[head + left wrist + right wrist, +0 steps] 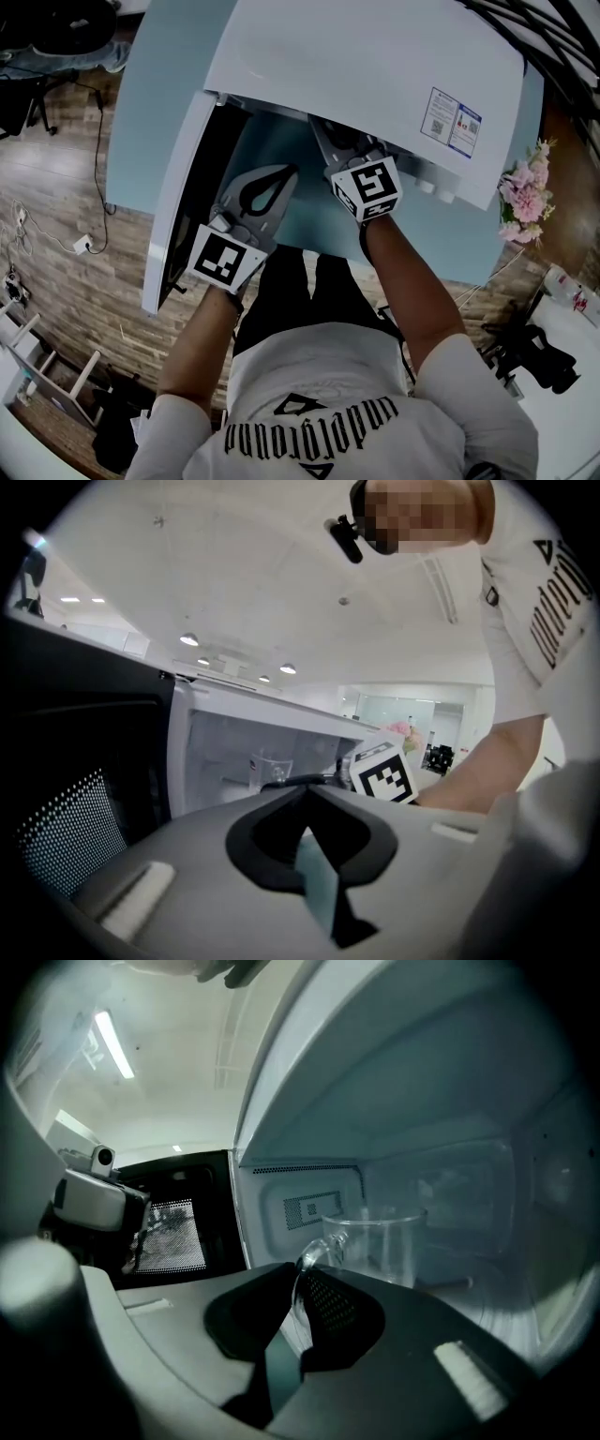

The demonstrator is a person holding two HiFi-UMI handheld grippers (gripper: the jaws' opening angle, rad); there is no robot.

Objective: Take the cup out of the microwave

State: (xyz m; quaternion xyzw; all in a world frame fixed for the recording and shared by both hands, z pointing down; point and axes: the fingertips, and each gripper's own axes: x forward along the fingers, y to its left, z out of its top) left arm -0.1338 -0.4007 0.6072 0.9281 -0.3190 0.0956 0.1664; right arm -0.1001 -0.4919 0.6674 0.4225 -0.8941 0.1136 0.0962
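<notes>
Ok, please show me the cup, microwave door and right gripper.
cup (pixel 392 1246): right gripper view, on its clear glass wall.
microwave door (pixel 178 1237): right gripper view, on its mesh window.
right gripper (pixel 299 1277): right gripper view, between its jaws, at the handle.

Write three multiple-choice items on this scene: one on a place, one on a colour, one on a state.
1. Where is the cup? A on the floor; B inside the microwave; C on a chair.
2. What colour is the cup? A red; B black; C clear.
3. The right gripper is: A wide open; B shut on the cup's handle; C out of view.
Answers: B, the microwave surrounds it; C, the microwave shows through it; B, the jaws pinch the handle.
</notes>
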